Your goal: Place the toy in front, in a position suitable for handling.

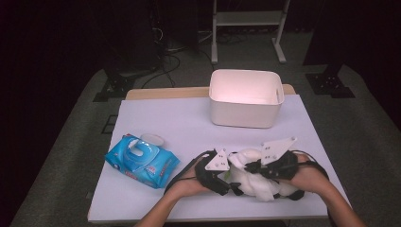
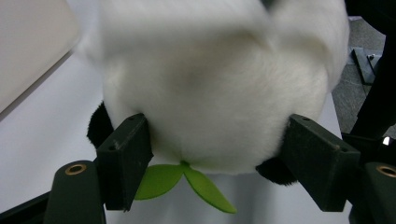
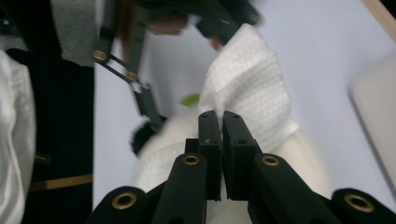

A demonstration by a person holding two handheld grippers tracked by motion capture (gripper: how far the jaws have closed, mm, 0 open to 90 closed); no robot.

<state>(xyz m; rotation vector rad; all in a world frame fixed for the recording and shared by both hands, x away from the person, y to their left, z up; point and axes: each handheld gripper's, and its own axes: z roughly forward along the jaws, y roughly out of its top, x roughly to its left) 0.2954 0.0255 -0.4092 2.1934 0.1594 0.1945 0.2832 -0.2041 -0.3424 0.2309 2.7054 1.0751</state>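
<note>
Plush panda (image 2: pixel 215 93) at lower centre is clamped by left gripper (image 2: pixel 217 154), jaws wide; white wipe (image 3: pixel 247 88) is pinched on it by clenched right gripper (image 3: pixel 220 122).

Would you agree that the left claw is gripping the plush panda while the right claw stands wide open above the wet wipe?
Not quite. The left claw does grip the plush panda, but the right claw is not open: the right gripper view shows its jaws pinched shut on the wet wipe, held against the toy.
</note>
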